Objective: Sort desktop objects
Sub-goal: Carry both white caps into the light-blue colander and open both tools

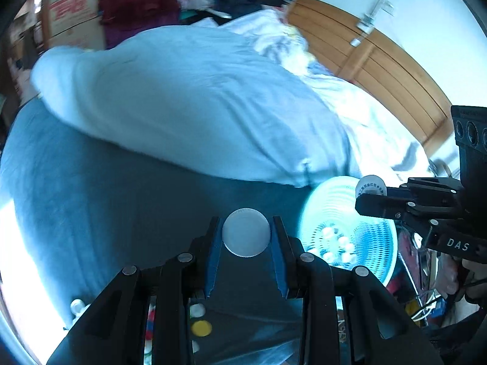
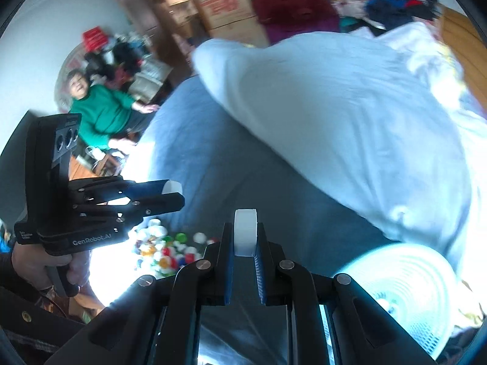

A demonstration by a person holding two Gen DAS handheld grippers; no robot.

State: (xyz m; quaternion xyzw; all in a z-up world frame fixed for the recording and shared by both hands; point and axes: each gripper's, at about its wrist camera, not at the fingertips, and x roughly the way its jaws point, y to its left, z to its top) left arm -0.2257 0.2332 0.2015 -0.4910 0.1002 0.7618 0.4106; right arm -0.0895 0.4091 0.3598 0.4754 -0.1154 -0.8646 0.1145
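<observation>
We're mid-carry: left gripper and right gripper each pinch a white ribbed plastic cap, next release over the white perforated plastic basket.

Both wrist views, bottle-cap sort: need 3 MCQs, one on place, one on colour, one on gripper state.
1. Where do the sorted white caps lie?
A. in the pale perforated basket
B. on the white duvet
C. in a cardboard box

2. What colour is the cap in the left gripper?
A. red
B. white
C. yellow

3. How does the right gripper hold its cap?
A. jaws wide open, nothing between them
B. across the cap's diameter, round face to the camera
C. across the cap's thickness, rim to the camera

Answers: 1 A, white caps sit at the bottom of the basket. 2 B, the ribbed disc in the left gripper is white. 3 C, the right gripper pinches its cap by the flat faces, rim facing the lens.
</observation>
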